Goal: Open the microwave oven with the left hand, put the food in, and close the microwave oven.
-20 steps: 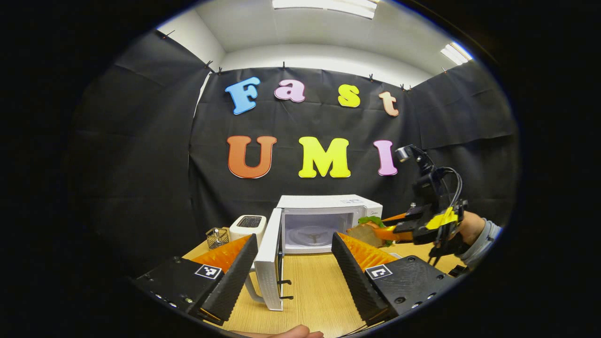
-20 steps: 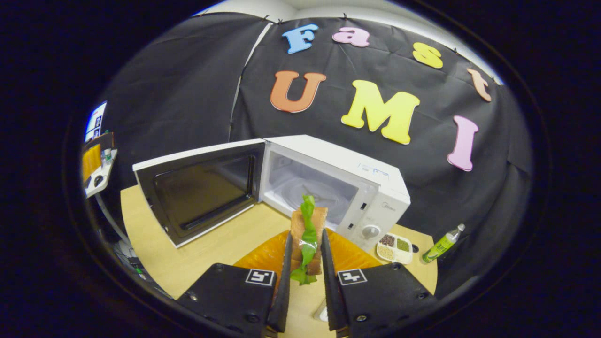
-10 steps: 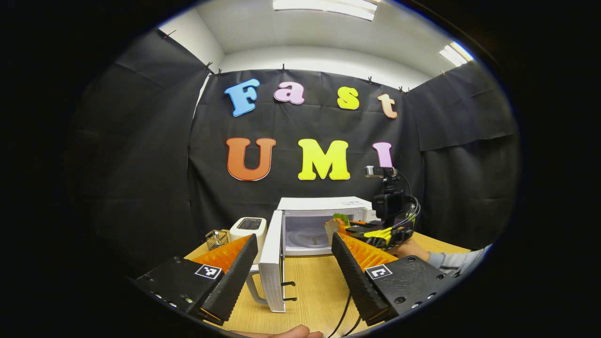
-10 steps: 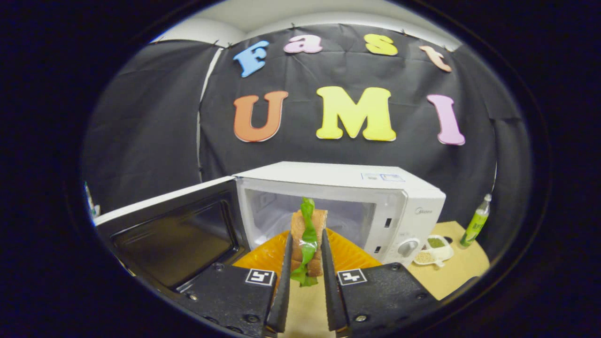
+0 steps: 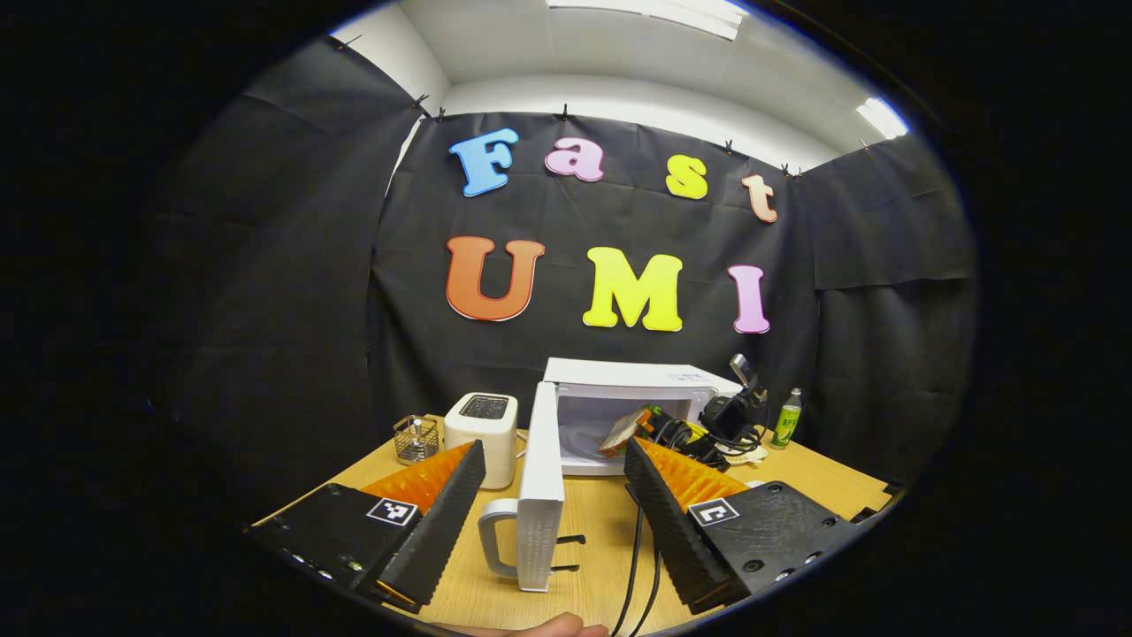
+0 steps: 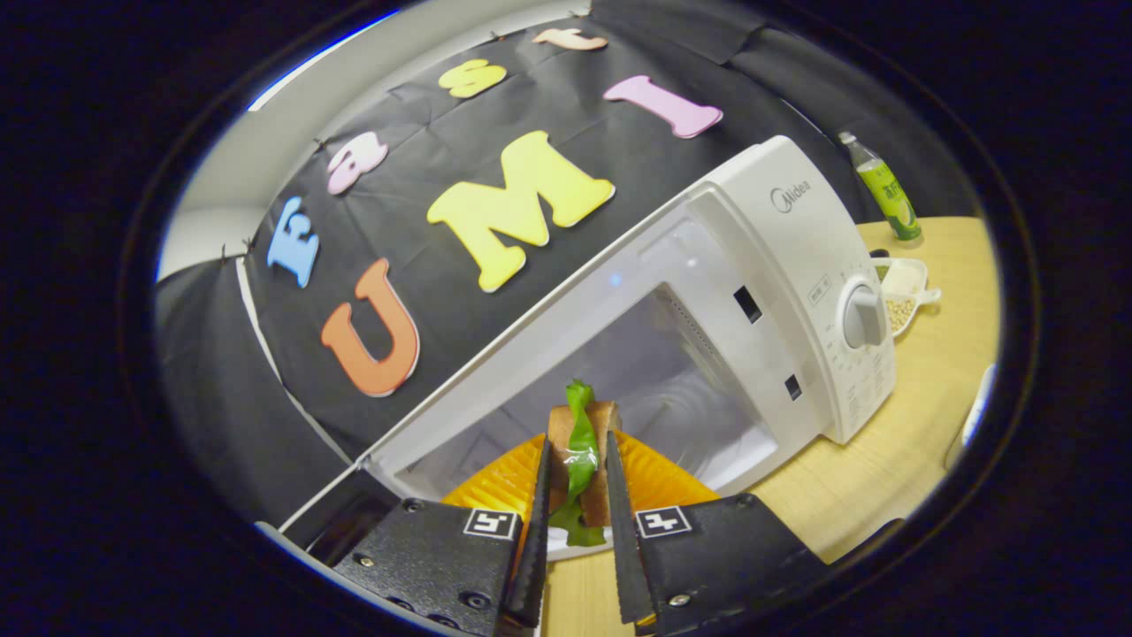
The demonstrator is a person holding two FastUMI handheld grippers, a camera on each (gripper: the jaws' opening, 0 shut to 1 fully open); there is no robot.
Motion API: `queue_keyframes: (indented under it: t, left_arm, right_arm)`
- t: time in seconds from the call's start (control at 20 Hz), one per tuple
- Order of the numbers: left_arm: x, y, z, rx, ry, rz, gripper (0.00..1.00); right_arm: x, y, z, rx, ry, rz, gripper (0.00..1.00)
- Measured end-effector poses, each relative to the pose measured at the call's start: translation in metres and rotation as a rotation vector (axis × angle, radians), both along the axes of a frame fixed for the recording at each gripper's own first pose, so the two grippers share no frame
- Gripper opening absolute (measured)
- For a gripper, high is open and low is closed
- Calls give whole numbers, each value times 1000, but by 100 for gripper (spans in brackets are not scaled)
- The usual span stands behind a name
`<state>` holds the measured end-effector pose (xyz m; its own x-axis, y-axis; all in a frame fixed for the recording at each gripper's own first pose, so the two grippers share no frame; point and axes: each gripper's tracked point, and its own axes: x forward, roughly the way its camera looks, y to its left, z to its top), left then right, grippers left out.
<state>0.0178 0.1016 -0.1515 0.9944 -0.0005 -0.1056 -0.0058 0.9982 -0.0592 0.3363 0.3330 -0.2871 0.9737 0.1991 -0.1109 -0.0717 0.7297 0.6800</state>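
Observation:
The white microwave (image 5: 637, 389) stands at the back of the wooden table with its door (image 5: 541, 495) swung wide, seen edge-on in the left gripper view. My left gripper (image 5: 555, 451) is open and holds nothing, a little in front of the door's handle (image 5: 493, 540). My right gripper (image 6: 577, 442) is shut on the sandwich (image 6: 582, 420), bread with a green leaf, at the mouth of the microwave (image 6: 796, 265) cavity. The right gripper view is rolled, so the oven looks tilted. From the left side, the sandwich (image 5: 619, 433) sits at the cavity opening with the right gripper (image 5: 681, 435) behind it.
A white toaster (image 5: 480, 429) and a small wire basket (image 5: 416, 438) stand left of the door. A green bottle (image 6: 880, 186) and a divided dish of grains (image 6: 902, 292) sit right of the oven. Black cables (image 5: 641, 557) trail over the table (image 5: 601, 522).
The right gripper has carried the sandwich left and forward to the cavity mouth, rolling as it went. The left gripper has shifted, so the door now shows edge-on.

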Motion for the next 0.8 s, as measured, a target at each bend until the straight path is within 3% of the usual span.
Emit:
queue_keyframes:
  t: [0.25,0.55,0.6,0.65,0.7,0.75,0.8]
  left_arm:
    - [8,15,-2,3,2,33,95]
    - [15,18,-15,3,25,41,95]
    - [16,17,-17,0,29,39,95]
    - [16,16,-17,-2,30,40,95]
    - [15,16,-16,-4,29,39,95]
    - [14,16,-15,-1,25,39,95]
    - [12,17,-14,4,21,44,95]
  right_arm:
    - [37,1,-11,-4,-6,-49,35]
    - [62,-25,-30,-258,-41,-143,36]
    - [65,-31,-36,-318,-39,-170,29]
    - [66,-36,-44,-367,-28,-188,37]
    - [69,-39,-52,-405,-18,-198,37]
    - [71,-37,-66,-439,11,-182,29]
    - [71,-35,-76,-481,34,-162,35]
